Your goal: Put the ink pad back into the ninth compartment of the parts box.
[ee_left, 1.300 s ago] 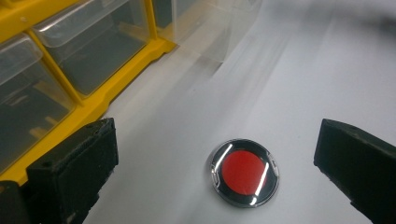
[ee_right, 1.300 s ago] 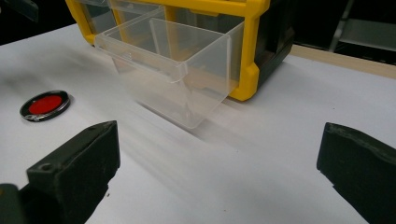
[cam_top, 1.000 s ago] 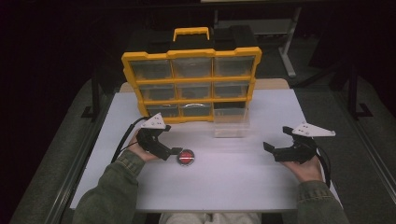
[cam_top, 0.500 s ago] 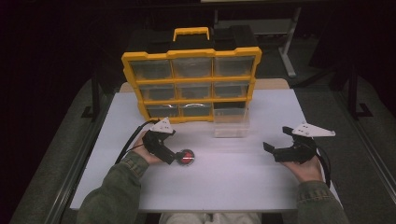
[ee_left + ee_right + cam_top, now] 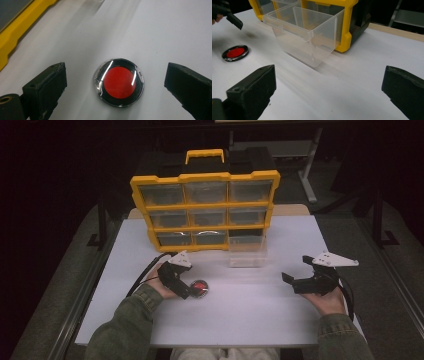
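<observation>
A small round disc [image 5: 201,288] with a red centre and a black rim under a clear cover lies flat on the white table. My left gripper [image 5: 194,291] is open and hangs low over it. In the left gripper view the disc [image 5: 119,82] lies between the two jaws, touching neither, with my left gripper [image 5: 116,77] spread wide. My right gripper [image 5: 292,280] is open and holds nothing, hovering over the table's right side. In the right gripper view, my right gripper [image 5: 329,85] faces a clear plastic drawer [image 5: 304,32], and the disc [image 5: 235,53] lies at far left.
A yellow organiser [image 5: 205,210] with clear drawers stands upright at the back of the table [image 5: 250,320]. Its bottom-right drawer [image 5: 246,252] is pulled out onto the table. The left gripper's cable [image 5: 142,277] trails to the left.
My left gripper has crept a little to the right and lower, bringing its jaws around the disc. The disc and my right gripper have stayed put.
</observation>
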Motion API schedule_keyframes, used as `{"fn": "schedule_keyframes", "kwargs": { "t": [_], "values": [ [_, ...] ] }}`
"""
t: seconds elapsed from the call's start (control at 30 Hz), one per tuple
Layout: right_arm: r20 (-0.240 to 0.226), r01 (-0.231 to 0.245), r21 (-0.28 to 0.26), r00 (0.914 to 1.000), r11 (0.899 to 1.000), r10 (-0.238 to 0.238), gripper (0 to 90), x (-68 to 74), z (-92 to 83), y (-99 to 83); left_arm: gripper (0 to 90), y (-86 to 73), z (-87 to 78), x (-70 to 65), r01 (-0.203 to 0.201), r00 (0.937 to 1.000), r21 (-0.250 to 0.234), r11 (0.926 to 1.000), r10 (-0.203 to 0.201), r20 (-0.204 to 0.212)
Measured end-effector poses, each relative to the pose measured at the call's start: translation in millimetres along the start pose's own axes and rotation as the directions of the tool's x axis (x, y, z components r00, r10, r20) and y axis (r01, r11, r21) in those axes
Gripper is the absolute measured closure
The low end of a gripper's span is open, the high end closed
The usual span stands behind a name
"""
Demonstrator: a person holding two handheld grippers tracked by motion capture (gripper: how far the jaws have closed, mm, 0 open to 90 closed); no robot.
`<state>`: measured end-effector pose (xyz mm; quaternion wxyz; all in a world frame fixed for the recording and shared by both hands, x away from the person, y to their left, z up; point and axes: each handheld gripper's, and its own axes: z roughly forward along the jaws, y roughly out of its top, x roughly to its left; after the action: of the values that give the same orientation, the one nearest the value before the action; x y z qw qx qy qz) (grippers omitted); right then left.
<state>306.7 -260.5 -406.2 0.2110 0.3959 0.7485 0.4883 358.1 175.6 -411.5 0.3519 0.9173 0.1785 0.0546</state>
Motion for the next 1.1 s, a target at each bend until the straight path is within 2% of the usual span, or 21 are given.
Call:
{"fn": "schedule_keyframes", "kwargs": {
  "t": [0.3, 0.33, 0.53, 0.6, 0.77, 1.1],
  "values": [
    [-0.001, -0.004, 0.003, 1.0000, 1.000, 0.004, 0.0, 0.2, -0.2, -0.2, 5.1, -1.4, 8.7, -3.4, -0.027, 0.9996, 0.035, 0.9990, 0.027, -0.003],
    [-0.003, -0.004, 0.012, 1.0000, 1.000, 0.004, 0.0, 0.7, 0.7, -0.5, 5.5, -2.1, 11.1, -3.5, -0.036, 0.9994, 0.051, 0.9981, 0.036, 0.002],
    [-0.005, -0.001, 0.015, 1.0000, 1.000, 0.001, 0.0, 0.7, 1.3, -0.7, 6.7, -3.6, 17.3, -3.9, -0.032, 0.9994, 0.071, 0.9970, 0.031, 0.015],
    [-0.005, 0.002, 0.019, 1.0000, 1.000, -0.002, 0.0, 0.6, 1.7, -0.9, 6.9, -4.3, 21.2, -4.7, -0.043, 0.9990, 0.090, 0.9951, 0.041, 0.016],
    [-0.003, 0.004, 0.018, 1.0000, 1.000, -0.004, 0.0, 0.7, 1.5, -0.8, 12.7, -4.7, 23.1, -6.1, -0.059, 0.9982, 0.090, 0.9942, 0.057, 0.020],
    [-0.004, 0.008, 0.021, 1.0000, 1.000, -0.008, 0.0, 1.8, 2.3, -0.7, 15.0, -5.9, 26.5, -5.1, -0.054, 0.9984, 0.097, 0.9938, 0.052, 0.020]
  ]
}}
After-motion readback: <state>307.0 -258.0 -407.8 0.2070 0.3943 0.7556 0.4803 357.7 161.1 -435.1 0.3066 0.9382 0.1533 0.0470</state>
